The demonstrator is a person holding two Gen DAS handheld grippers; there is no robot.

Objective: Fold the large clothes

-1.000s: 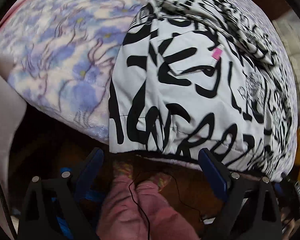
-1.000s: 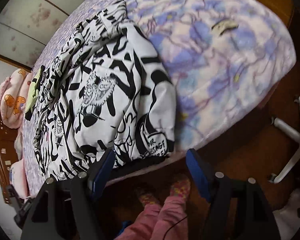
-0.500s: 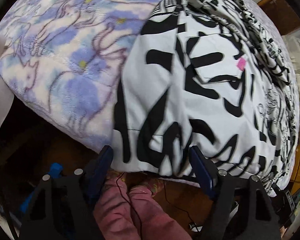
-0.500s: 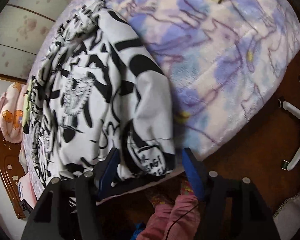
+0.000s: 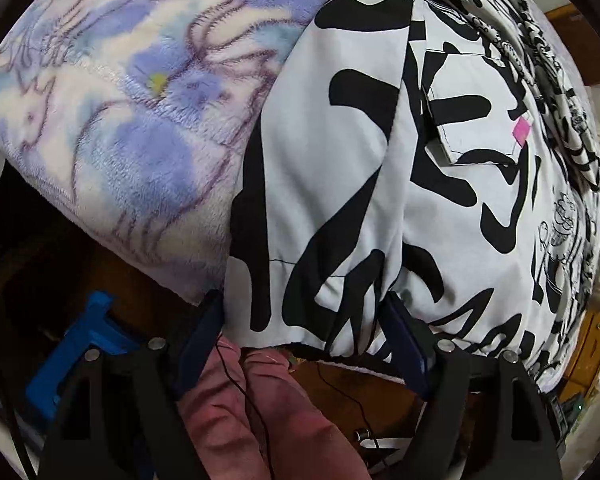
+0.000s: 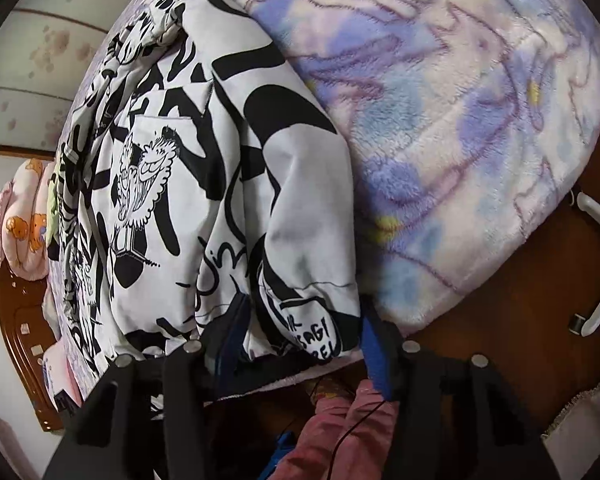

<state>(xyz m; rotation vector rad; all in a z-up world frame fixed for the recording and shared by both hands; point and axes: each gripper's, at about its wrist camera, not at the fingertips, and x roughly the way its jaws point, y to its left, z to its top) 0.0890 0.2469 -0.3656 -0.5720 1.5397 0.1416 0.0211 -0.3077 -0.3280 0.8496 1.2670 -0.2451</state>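
Now both my left gripper [image 5: 300,340] and right gripper [image 6: 300,332] are closing, half-open fingers straddling the jacket [image 5: 380,180] hem at lower-centre frame over the bed [image 5: 120,120] edge; pinch both layers evenly before lifting.

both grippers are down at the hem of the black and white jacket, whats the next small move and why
Probably finish closing both. The left gripper and right gripper each straddle a bottom corner of the jacket at the edge of the blanket, jaws closing with hem fabric between them, not yet clearly pinched. Only once both grips hold can the hem be lifted and folded upward.
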